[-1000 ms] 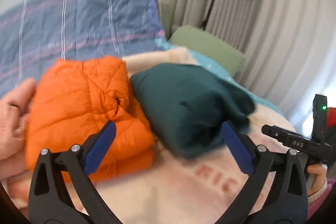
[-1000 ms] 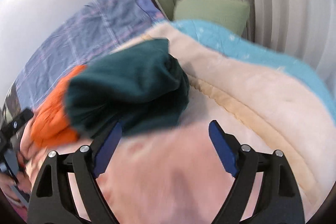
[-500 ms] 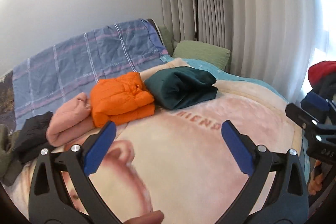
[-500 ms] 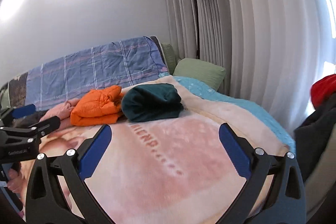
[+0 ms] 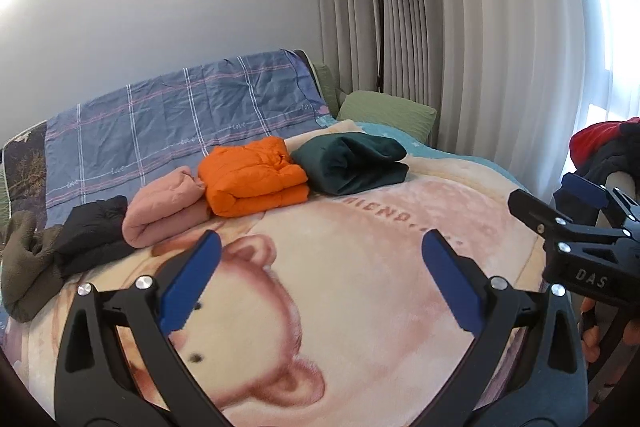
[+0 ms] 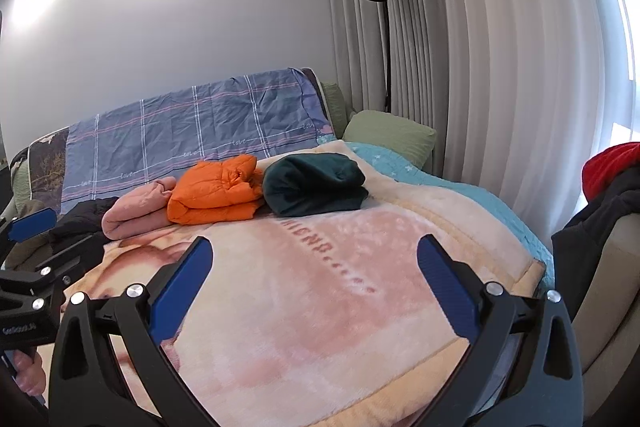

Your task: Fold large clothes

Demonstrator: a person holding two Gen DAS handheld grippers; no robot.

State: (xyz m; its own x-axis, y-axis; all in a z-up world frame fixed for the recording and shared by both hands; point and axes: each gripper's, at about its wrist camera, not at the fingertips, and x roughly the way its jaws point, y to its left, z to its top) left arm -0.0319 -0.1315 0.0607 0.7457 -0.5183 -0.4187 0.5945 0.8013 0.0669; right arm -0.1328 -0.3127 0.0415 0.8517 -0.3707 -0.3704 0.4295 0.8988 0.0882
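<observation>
Garments folded in a row lie at the far side of the bed point(image 5: 360, 307): dark green bundle point(image 5: 350, 163), orange jacket point(image 5: 254, 181) touching it, then pink bundle point(image 5: 164, 205). Left gripper point(image 5: 320, 287) and right gripper point(image 6: 316, 291) both hover over the blanket with jaws spread wide, gripping nothing. Only the left wrist view shows the olive garment point(image 5: 26, 263) fully beside the black one point(image 5: 94, 233); the right wrist view shows more of the dark clothing point(image 6: 600, 219) under the red item point(image 6: 610, 167).
</observation>
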